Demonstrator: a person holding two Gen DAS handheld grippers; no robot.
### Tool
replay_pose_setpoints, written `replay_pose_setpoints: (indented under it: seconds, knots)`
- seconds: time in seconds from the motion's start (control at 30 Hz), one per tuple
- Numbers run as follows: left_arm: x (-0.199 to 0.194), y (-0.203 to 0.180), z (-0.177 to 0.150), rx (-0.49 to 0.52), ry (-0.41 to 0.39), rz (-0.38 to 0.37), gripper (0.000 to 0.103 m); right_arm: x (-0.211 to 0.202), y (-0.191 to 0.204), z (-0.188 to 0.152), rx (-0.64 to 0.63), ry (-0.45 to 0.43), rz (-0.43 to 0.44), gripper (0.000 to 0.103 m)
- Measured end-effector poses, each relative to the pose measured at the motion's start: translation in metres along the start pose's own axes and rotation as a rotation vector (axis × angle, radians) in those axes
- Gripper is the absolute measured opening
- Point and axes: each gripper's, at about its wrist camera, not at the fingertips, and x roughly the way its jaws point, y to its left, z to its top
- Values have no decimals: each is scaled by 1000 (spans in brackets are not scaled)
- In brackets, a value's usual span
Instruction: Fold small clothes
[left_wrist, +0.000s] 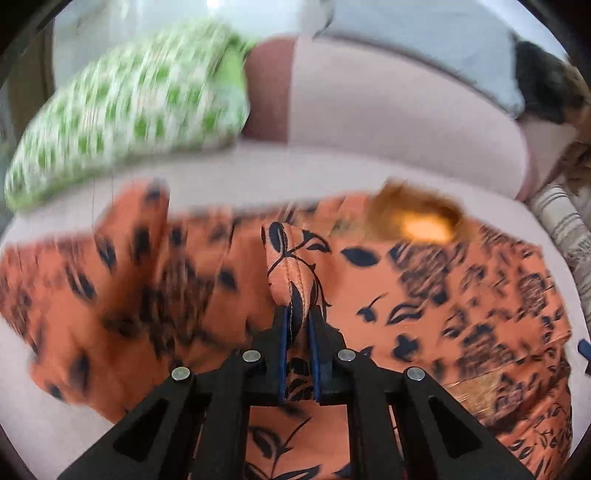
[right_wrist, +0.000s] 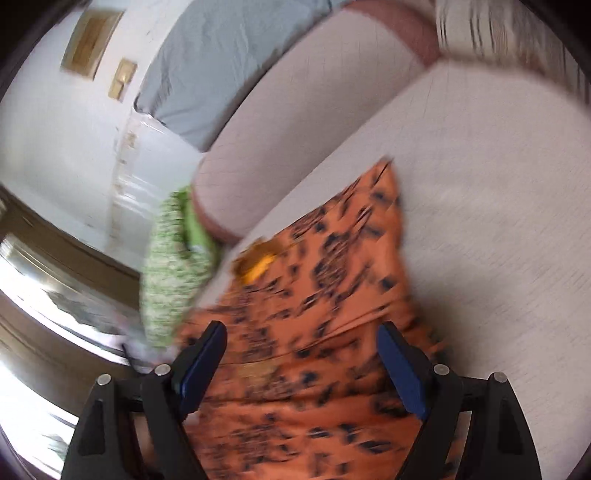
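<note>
An orange garment with a dark leaf print (left_wrist: 424, 295) lies spread on the pale seat of a sofa (left_wrist: 258, 166). My left gripper (left_wrist: 298, 314) is shut on a raised fold of its hem, which stands up between the blue pads. In the right wrist view the same orange garment (right_wrist: 314, 295) stretches away from the camera, blurred. My right gripper (right_wrist: 301, 334) hangs open just above it, its blue pads far apart with cloth under them but nothing pinched.
A green-and-white checked cushion (left_wrist: 122, 114) leans at the back left of the seat, also seen as the cushion (right_wrist: 173, 273) in the right wrist view. A grey-blue cloth (right_wrist: 221, 66) drapes the sofa's backrest (left_wrist: 388, 103). A striped fabric (left_wrist: 561, 221) lies at the right edge.
</note>
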Motion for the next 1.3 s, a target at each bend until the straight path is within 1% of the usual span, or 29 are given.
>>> replay_pose_setpoints:
  seconds: [0.03,0.07,0.13,0.2,0.27,0.3,0.33,0.37,0.4,0.43,0.47,0.5,0.57,0.67,0.77,0.8,0.83,0.87,0.9,0.93,0.97,1.0,1.03,1.07,1.1,1.17,1.23,1.27,1.3]
  knots:
    - [2,2,-3,-5,3,-1,11,8,-7,0,60,24,41,85]
    - [3,3,-6,-12,-7,-7,11,14,-14,0,110,25,46,85]
    - [2,4,-6,-23,-9,-7,11,26,-31,7,174,-1,-7,85]
    - [5,7,-3,-27,1,-8,11,25,-49,18,244,-80,-23,85]
    - [7,8,-2,-24,6,-20,13,8,-59,24,272,-194,-35,85]
    - [7,5,-6,-14,5,-22,13,2,-71,23,323,-225,-40,84]
    - [6,4,-6,1,-1,-16,14,2,-78,20,356,-224,-33,81]
    - [7,1,-5,17,-6,-6,14,3,-71,19,307,-204,-60,79]
    - [7,1,-6,23,-11,-2,14,5,-60,18,237,-164,-94,81]
    - [8,1,-5,25,-12,-2,14,8,-50,17,187,-118,-101,82]
    - [9,3,-5,24,-11,-5,14,9,-45,15,165,-83,-97,82]
    - [8,3,-5,24,-10,-7,15,4,-39,12,153,-49,-129,82]
    - [8,5,-5,24,-11,-14,16,-11,-33,12,131,-74,-147,82]
    - [8,7,-6,15,-14,-23,16,-30,-16,32,46,-174,-231,82]
    - [7,9,-6,10,-14,-30,17,0,-14,69,-21,-131,-318,82]
    - [8,9,-6,7,-13,-32,17,18,-19,83,-41,-93,-361,82]
    - [8,10,-6,6,-13,-34,17,31,-26,91,-44,-60,-389,76]
    - [7,10,-6,5,-13,-35,17,46,-34,95,-31,-14,-409,67]
    - [7,10,-6,6,-15,-37,17,59,-40,95,-23,40,-415,35]
    - [7,11,-7,7,-16,-40,17,66,-40,93,-39,66,-428,20]
    - [8,12,-7,7,-16,-45,17,70,-32,89,-102,72,-468,20]
    - [8,13,-7,5,-16,-49,17,71,-22,85,-190,59,-515,15]
    - [9,14,-7,3,-16,-54,18,71,-19,82,-239,34,-576,14]
    - [10,14,-7,3,-16,-54,18,71,-22,80,-266,9,-643,14]
    - [10,14,-7,4,-16,-53,18,71,-25,77,-283,-14,-685,12]
    - [10,14,-6,8,-14,-53,18,68,-21,73,-302,-30,-681,15]
    - [11,14,-5,8,-12,-57,18,50,-7,68,-294,-99,-702,17]
    - [11,13,-5,10,-12,-56,18,39,1,62,-301,-133,-687,17]
    - [11,13,-5,13,-13,-52,18,30,16,56,-322,-166,-629,18]
